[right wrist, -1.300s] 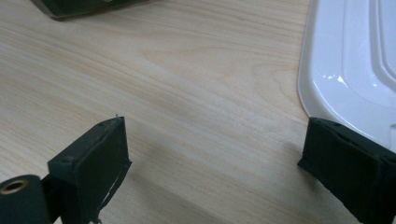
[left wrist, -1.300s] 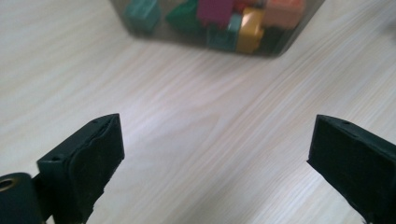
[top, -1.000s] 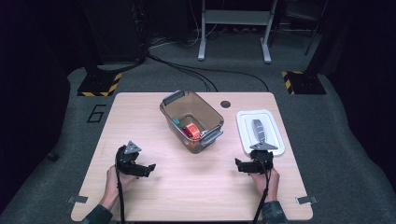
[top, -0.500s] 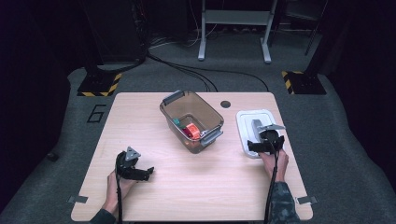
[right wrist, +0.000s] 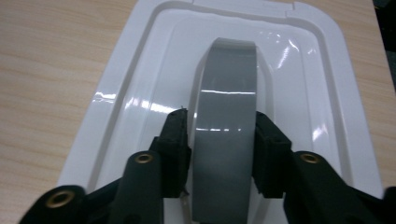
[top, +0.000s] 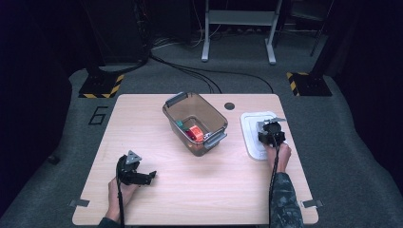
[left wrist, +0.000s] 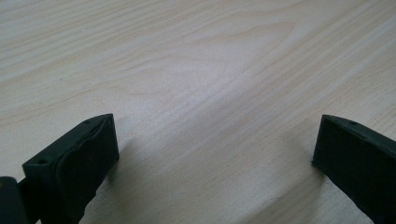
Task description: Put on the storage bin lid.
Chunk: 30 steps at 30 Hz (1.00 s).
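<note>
The pale wooden bench [top: 199, 190] carries everything here, and I'll take the clear brown-tinted plastic storage box with grey latch handles [top: 195, 122] near its middle as the landmark. The box stands open, with a small orange thing and a small green thing lying in its bottom. Its cover, a white rectangular plastic lid with a raised grey handle bar [right wrist: 229, 112], lies flat on the bench to the right of the box, well apart from it, so the closing looks to me barely begun.

The right hand-held gripper [right wrist: 223, 154] sits over the lid, and its jaws have just been closing; they now stand clamped on the grey handle bar, one pad pressing each side. The left hand-held gripper [left wrist: 215, 154] rests low over bare wood to the near left of the box, jaws wide apart with nothing between them.

As I judge it, the grip is made; lifting the lid, carrying it across to the box and seating it are all left.
</note>
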{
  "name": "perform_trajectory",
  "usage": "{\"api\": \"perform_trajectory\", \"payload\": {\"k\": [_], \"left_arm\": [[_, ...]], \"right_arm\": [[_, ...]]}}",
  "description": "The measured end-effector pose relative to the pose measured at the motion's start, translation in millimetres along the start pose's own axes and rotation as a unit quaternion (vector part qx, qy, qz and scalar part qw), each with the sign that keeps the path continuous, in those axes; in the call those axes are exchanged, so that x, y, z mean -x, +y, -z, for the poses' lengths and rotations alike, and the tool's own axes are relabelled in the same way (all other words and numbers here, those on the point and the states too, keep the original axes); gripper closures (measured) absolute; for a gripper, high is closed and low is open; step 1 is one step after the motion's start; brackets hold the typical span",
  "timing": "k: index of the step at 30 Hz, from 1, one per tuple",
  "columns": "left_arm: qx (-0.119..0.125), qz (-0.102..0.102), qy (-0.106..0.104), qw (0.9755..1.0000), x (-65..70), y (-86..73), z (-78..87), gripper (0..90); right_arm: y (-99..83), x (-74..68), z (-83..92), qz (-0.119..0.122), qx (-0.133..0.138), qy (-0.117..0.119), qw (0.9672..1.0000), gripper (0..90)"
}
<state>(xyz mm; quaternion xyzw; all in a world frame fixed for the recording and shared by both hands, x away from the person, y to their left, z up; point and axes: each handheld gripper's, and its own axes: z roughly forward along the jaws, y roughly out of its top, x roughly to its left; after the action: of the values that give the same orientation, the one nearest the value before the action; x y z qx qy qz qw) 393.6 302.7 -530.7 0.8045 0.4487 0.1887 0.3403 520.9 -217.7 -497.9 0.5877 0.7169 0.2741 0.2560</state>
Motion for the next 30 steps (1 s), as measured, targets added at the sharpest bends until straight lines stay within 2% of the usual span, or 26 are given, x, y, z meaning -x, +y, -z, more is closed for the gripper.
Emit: {"api": "perform_trajectory", "payload": {"k": [6, 8, 16, 19, 30], "left_arm": [[0.0, -0.003, -0.001, 1.0, -0.5, 0.2, -0.1, 0.0], [0.0, 0.0, -0.001, 1.0, -0.1, 0.1, -0.1, 0.0], [0.0, -0.003, -0.001, 1.0, -0.5, 0.2, -0.1, 0.0], [0.0, -0.001, -0.001, 1.0, -0.1, 0.1, -0.1, 0.0], [-0.001, 0.0, -0.002, 1.0, -0.3, 0.3, 0.1, 0.0]], "right_arm": [[1.7, 1.2, 6.1, 0.004, 0.0, 0.011, 0.9999, 67.0], [2.3, 2.1, 9.7, 0.005, 0.003, 0.021, 0.9998, 67.1], [5.1, 1.3, 30.6, 0.003, 0.013, 0.046, 0.9989, 67.2], [6.8, 2.4, 40.6, 0.01, 0.018, 0.053, 0.9984, 67.2], [20.0, 3.3, 72.3, 0.028, 0.03, 0.063, 0.9972, 67.2]]}}
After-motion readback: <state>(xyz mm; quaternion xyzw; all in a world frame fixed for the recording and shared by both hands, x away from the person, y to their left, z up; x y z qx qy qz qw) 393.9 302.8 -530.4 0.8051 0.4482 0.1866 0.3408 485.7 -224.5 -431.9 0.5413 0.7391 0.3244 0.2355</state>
